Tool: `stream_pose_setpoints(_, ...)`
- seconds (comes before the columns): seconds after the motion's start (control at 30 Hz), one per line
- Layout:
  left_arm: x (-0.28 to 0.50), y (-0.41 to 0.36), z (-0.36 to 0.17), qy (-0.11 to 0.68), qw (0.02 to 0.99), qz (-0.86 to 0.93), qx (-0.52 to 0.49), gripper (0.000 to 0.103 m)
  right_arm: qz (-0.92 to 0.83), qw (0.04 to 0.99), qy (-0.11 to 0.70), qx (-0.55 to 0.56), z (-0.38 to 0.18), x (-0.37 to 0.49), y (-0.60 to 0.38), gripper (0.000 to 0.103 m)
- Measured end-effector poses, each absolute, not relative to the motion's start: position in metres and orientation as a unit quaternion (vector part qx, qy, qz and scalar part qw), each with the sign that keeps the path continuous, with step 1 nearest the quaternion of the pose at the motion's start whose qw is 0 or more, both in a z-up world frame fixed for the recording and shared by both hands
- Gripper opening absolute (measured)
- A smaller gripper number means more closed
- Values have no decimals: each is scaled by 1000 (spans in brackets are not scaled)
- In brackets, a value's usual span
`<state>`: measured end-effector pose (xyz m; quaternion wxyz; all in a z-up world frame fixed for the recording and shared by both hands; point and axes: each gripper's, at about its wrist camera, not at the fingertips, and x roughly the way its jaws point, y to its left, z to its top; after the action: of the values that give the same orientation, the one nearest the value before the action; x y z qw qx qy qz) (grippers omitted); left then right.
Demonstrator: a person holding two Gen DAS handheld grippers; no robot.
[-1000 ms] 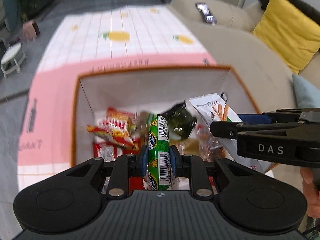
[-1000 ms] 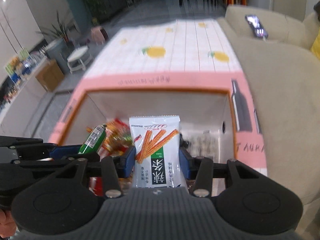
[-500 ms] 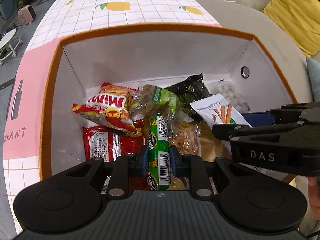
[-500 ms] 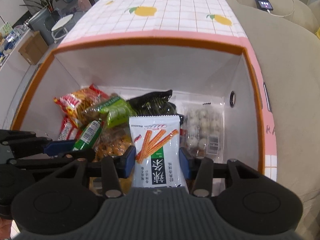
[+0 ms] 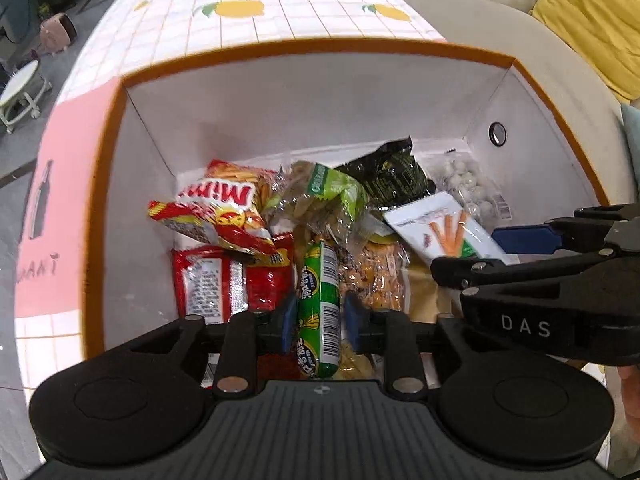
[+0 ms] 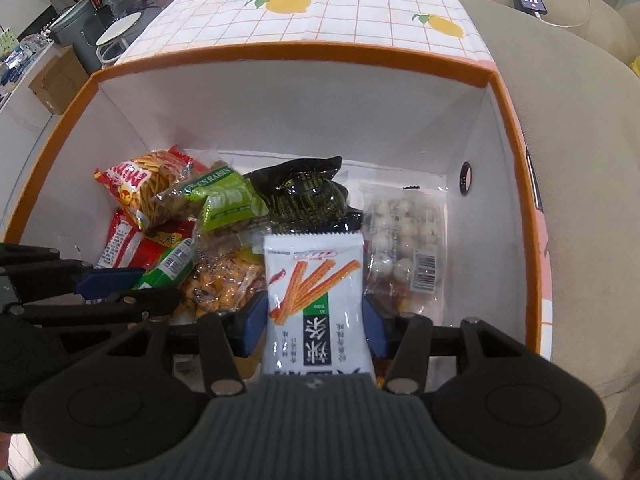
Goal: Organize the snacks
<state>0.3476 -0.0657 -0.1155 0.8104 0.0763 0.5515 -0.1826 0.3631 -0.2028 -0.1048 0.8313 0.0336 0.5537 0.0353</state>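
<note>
Dropping two snacks into the orange-rimmed box (image 6: 516,128).

Both grippers point down into the box over the heap of packets. The left gripper (image 5: 318,318) has just been opening its jaws; they stand narrowly apart, with gaps at both pads around the green sausage stick (image 5: 319,304), which looks released. The right gripper (image 6: 314,322) has also just been opening, and the white snack packet (image 6: 316,300) sits between its blue pads, contact unclear. Next, I judge, both should spread wider, then lift straight up without snagging the wrappers.
</note>
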Motion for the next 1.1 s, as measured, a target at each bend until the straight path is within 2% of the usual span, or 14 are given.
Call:
stream_pose_setpoints(0.17, 341, -60, -98, 541, 819, -178, 70, 45, 33, 840, 542, 19, -89, 357, -201, 58)
stream_pose_setpoints(0.4, 325, -53, -54, 511, 837, -182, 71, 45, 35, 856, 516, 6, -51, 337, -201, 60)
stream_pose_setpoints(0.7, 281, -44, 28, 437, 877, -184, 75, 45, 26, 888, 460, -9, 22, 291, -202, 65)
stream_pose_setpoints(0.9, 224, -36, 80, 365, 908, -187, 82, 45, 20, 922, 385, -37, 85, 235, -198, 73)
stream_pose_setpoints(1.1, 145, -31, 117, 254, 951, -150, 96, 49, 5, 960, 276, -56, 134, 149, -196, 73)
